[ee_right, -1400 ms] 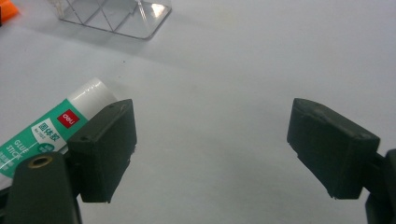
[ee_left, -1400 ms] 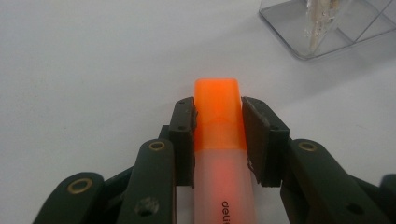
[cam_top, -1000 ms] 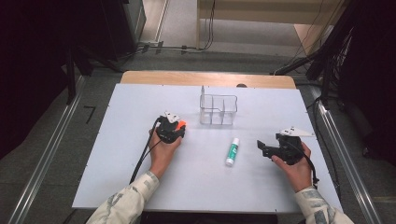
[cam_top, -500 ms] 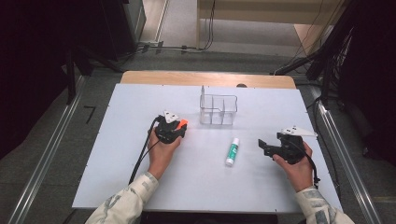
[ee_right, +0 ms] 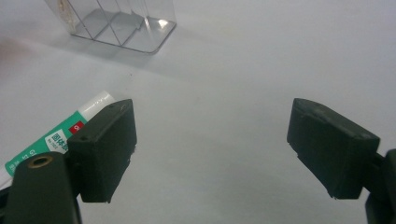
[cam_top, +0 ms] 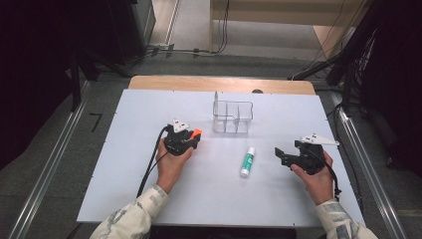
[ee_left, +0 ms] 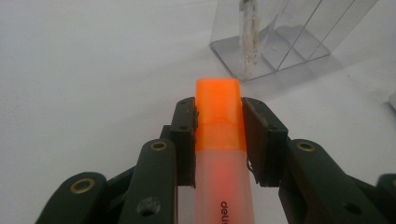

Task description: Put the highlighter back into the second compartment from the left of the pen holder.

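Highlighter gripped, nothing moving.

I am pinching the highlighter (ee_left: 218, 126) in my left gripper (cam_top: 185, 141) at frame centre-left, near the organizer (cam_top: 232, 117). Against a second ago, nothing is shifting, so I judge I am pausing. My right gripper (ee_right: 212, 149) is hanging spread beside the glue stick (cam_top: 247, 161).

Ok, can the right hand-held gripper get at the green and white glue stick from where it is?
Probably yes. The right hand-held gripper is open and holds nothing, and only bare table lies between it and the glue stick, which lies flat with nothing touching it.
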Motion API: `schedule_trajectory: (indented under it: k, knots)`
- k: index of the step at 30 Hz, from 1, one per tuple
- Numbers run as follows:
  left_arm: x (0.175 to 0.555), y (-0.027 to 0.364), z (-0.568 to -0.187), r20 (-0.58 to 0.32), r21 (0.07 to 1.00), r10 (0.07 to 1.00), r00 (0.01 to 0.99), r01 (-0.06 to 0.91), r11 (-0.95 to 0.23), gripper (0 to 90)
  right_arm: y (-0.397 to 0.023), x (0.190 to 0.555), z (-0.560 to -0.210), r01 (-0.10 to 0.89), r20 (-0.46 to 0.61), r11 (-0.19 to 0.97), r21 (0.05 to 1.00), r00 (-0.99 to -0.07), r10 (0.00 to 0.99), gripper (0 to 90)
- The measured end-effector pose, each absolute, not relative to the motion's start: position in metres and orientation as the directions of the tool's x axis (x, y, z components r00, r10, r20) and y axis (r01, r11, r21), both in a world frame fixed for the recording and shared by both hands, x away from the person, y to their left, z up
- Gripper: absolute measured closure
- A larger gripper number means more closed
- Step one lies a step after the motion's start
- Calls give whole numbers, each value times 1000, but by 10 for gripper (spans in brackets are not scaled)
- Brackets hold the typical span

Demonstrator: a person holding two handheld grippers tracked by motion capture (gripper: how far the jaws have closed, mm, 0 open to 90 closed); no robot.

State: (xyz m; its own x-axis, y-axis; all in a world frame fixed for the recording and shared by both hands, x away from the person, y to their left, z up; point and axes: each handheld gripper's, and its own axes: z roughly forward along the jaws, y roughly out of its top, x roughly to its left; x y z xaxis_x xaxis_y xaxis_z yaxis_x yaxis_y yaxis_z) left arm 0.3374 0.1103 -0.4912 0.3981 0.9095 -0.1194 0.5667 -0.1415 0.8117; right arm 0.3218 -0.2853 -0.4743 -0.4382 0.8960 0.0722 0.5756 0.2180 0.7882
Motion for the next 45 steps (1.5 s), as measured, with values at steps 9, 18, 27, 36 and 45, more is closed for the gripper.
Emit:
schedule_trajectory:
  k: [9, 18, 27, 36, 45]
  knots:
    - [338, 111, -492, -131, 806, 913, 387, 578, -129, 679, -284, 320, -475, 576, 70, 223, 786, -442, 894, 142]
    - [334, 113, -483, -145, 819, 910, 388, 563, -110, 680, -283, 321, -477, 585, 64, 233, 777, -441, 895, 142]
    - [334, 107, -473, -168, 834, 901, 399, 544, -85, 680, -281, 322, -478, 585, 58, 242, 774, -446, 893, 142]
    - [338, 91, -455, -156, 854, 888, 432, 511, -99, 679, -281, 322, -478, 586, 59, 243, 773, -448, 892, 142]
    - [342, 83, -445, -152, 863, 884, 441, 496, -99, 679, -281, 321, -478, 587, 60, 242, 773, -448, 892, 142]
